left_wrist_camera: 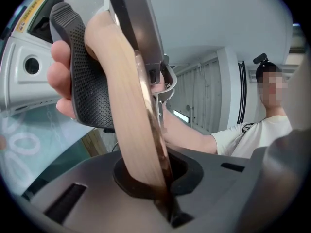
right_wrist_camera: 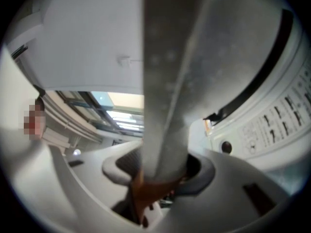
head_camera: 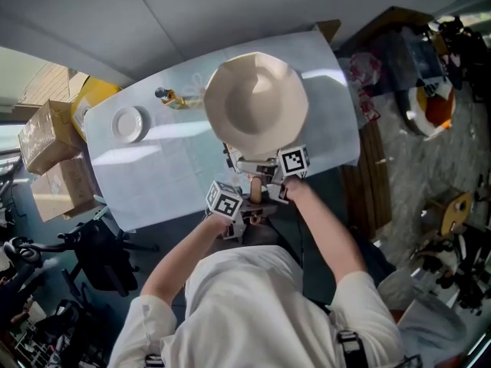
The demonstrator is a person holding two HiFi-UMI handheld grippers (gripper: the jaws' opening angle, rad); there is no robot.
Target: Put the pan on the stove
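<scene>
At the left, the left hand-held gripper (left_wrist_camera: 163, 193) was clamped tight on the far end of the pan's wooden handle (left_wrist_camera: 131, 125). The pan (head_camera: 255, 102) seemed lifted clear above the pale tabletop (head_camera: 165, 182), its bowl pointing away from the person. Further right, the right hand-held gripper (right_wrist_camera: 155, 178) was closed on the grey metal neck (right_wrist_camera: 165, 81) nearer the bowl. The pan looked rigid and front-heavy, and its smooth handle could twist, so two spaced holds suited it.
</scene>
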